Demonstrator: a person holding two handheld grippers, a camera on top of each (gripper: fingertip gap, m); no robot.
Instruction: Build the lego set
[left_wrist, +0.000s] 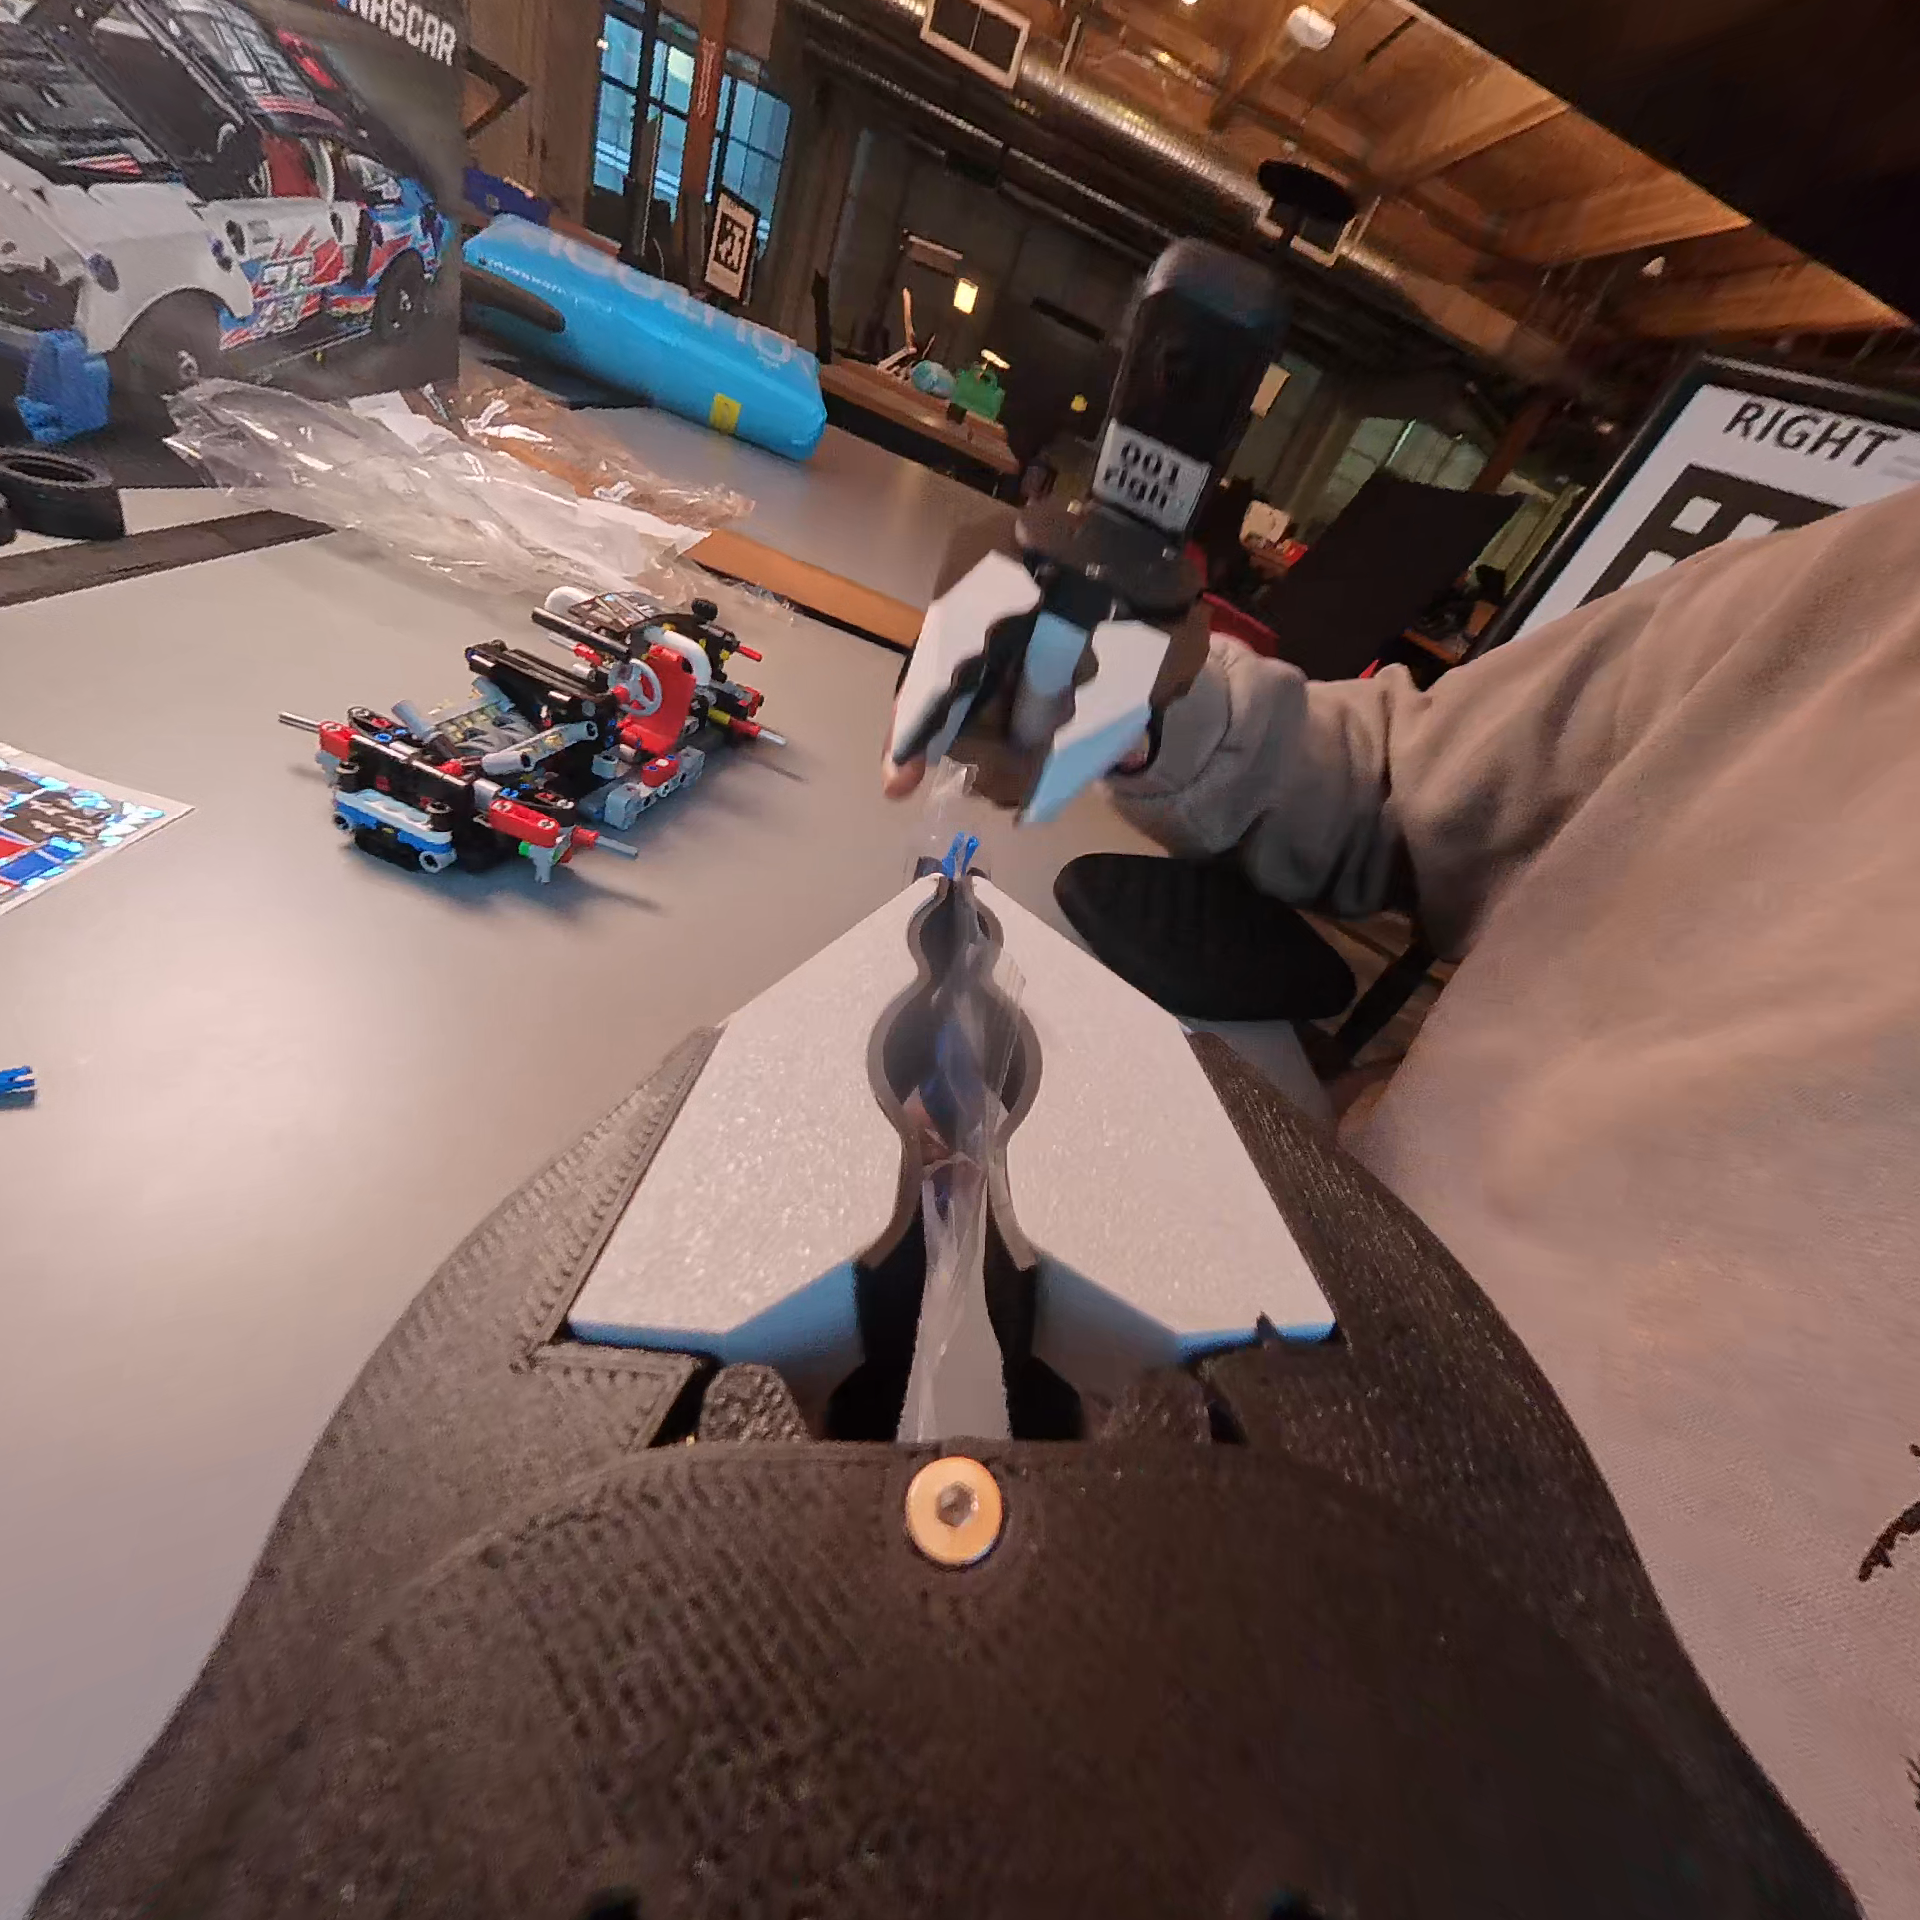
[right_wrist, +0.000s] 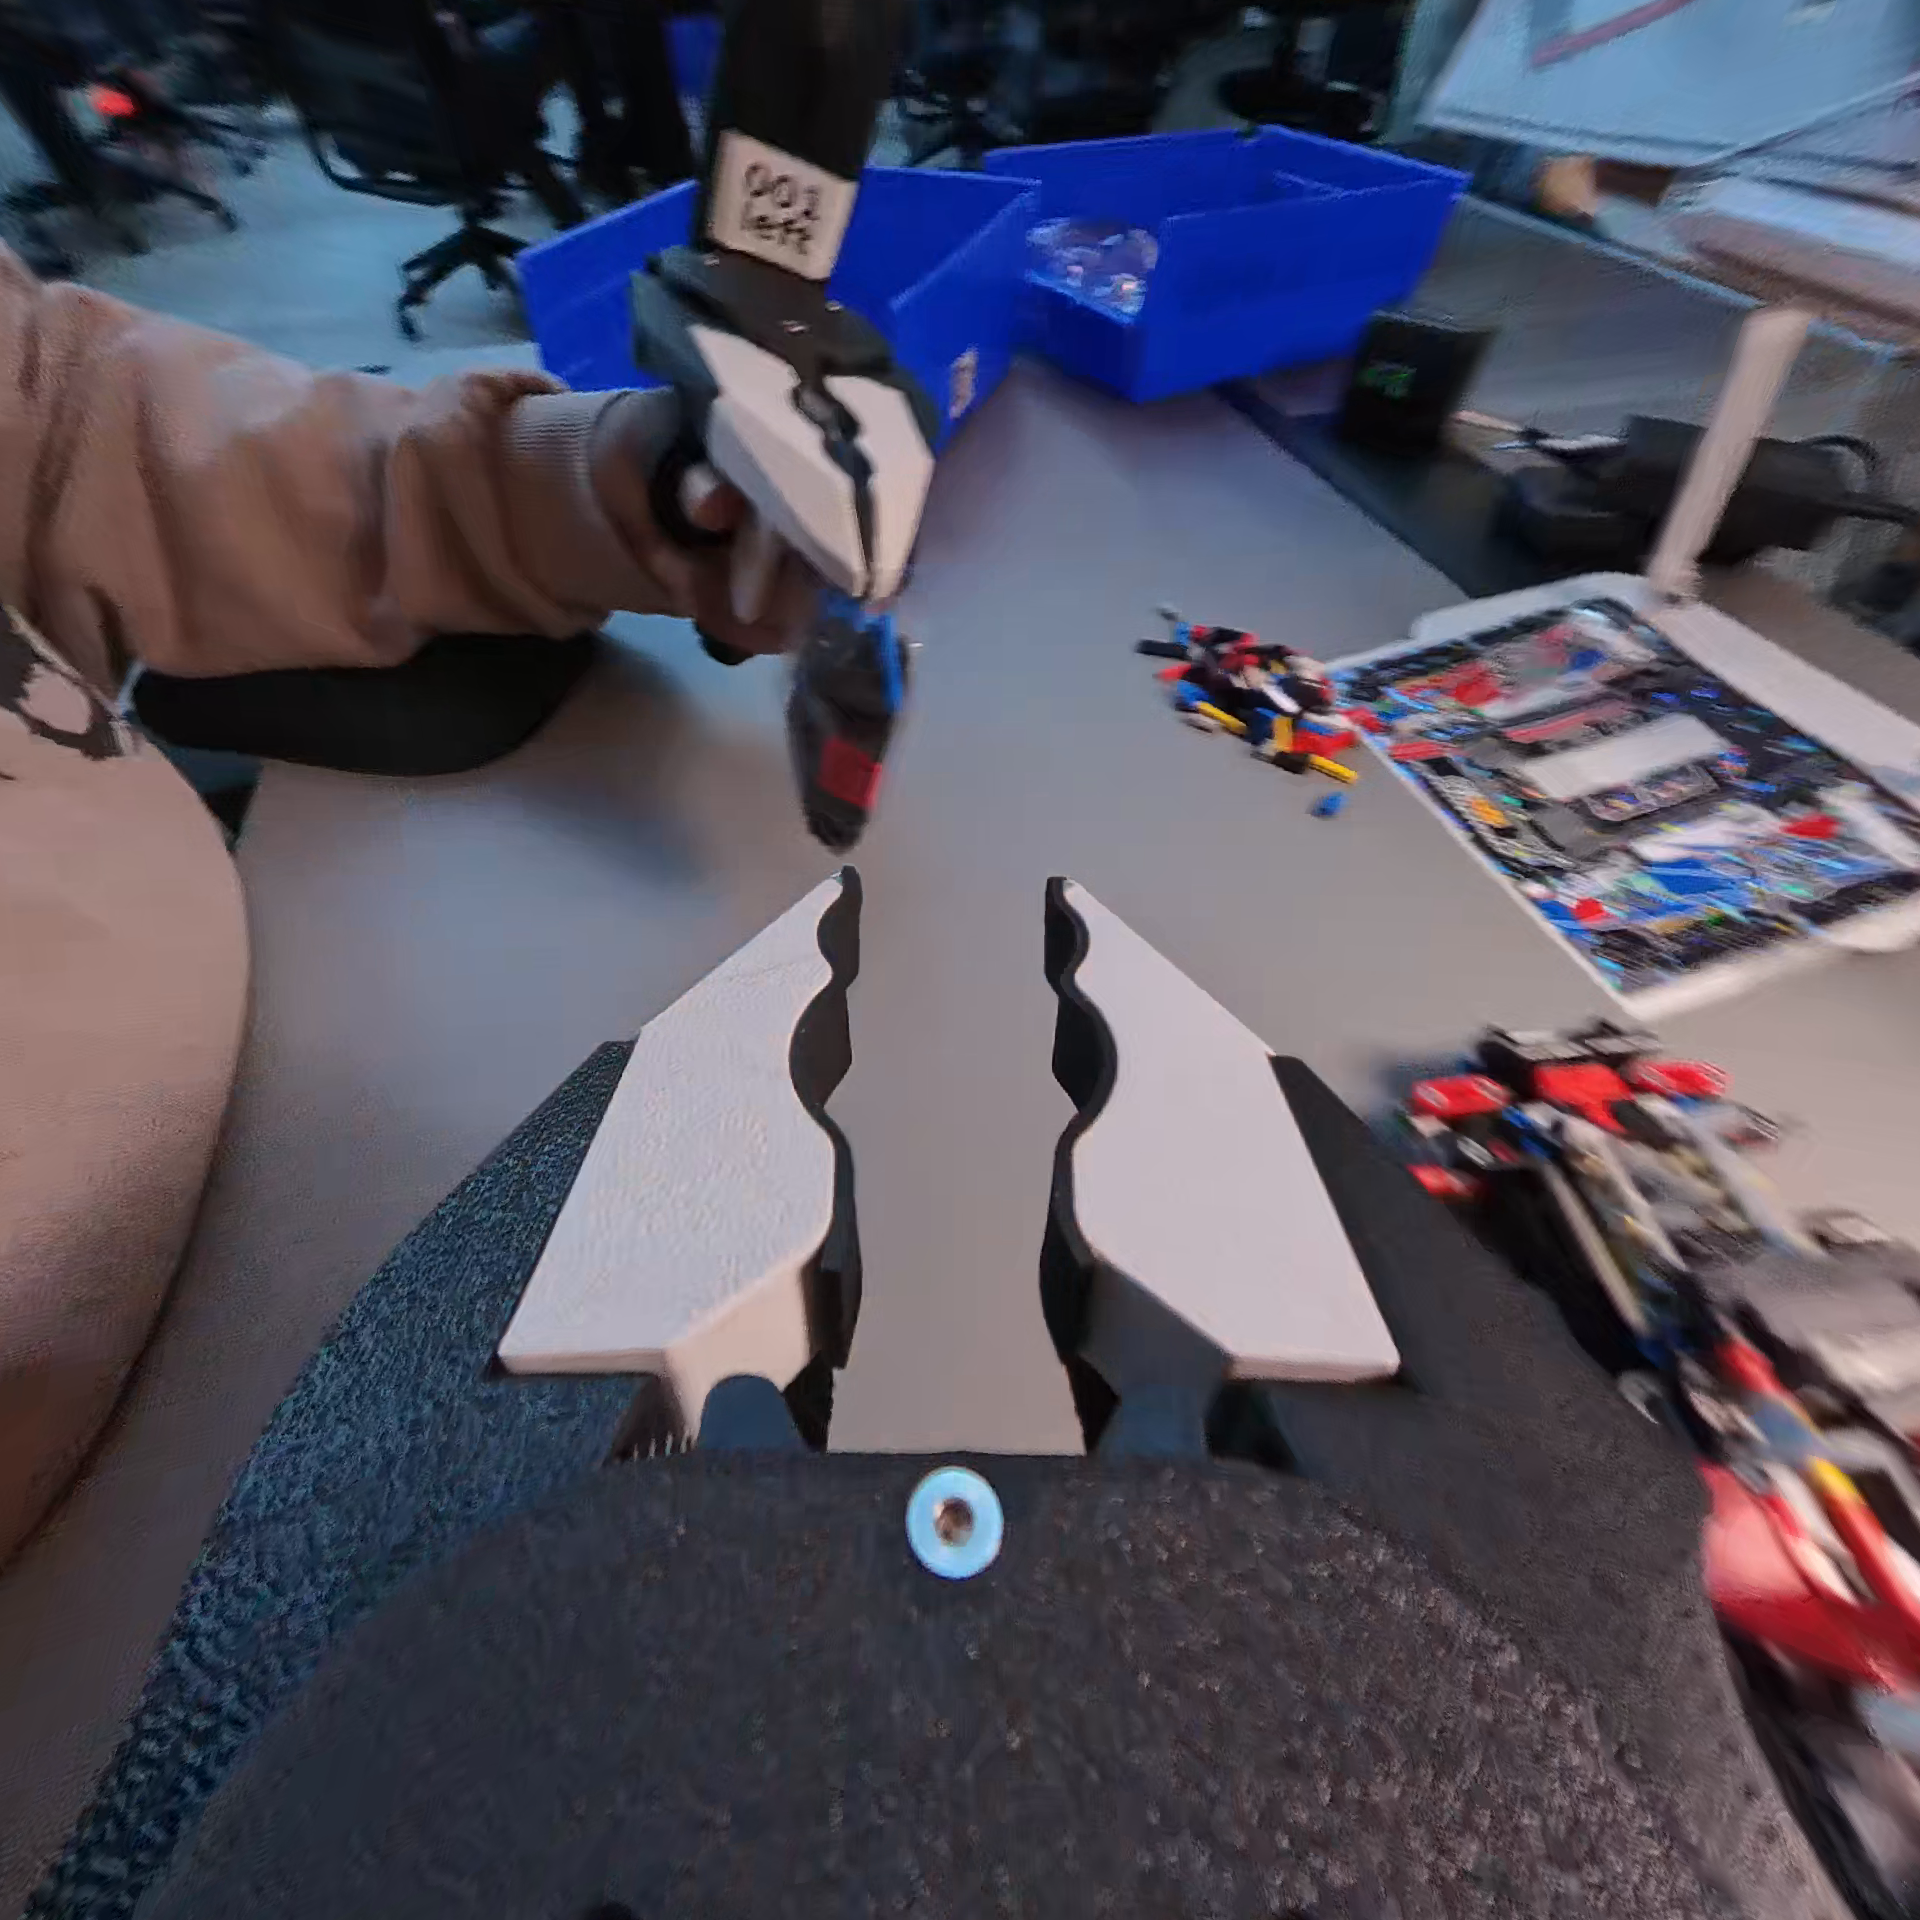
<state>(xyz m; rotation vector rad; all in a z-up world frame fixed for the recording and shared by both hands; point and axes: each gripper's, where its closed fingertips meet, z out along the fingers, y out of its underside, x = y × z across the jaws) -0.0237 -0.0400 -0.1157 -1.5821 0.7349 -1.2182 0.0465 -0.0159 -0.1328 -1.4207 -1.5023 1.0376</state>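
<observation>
My left gripper is shut on a clear plastic bag of small lego parts; blue pieces poke out past its tips. In the right wrist view the same gripper holds the bag hanging above the grey table, with dark, blue and red parts inside. My right gripper is open and empty, just below and short of the bag. It also shows in the left wrist view, open, facing my left gripper. The half-built lego car sits on the table to the left; it also shows blurred in the right wrist view.
A pile of loose lego parts and a sticker sheet lie on the table. Blue bins stand at the far edge. The set's box, crumpled clear bags, a black tyre and a blue pouch lie beyond the car. There is about 9 cm between the tips of the two grippers. It is some 15 cm from my right tips to the half-built lego car. Seen from the right wrist view as well.
</observation>
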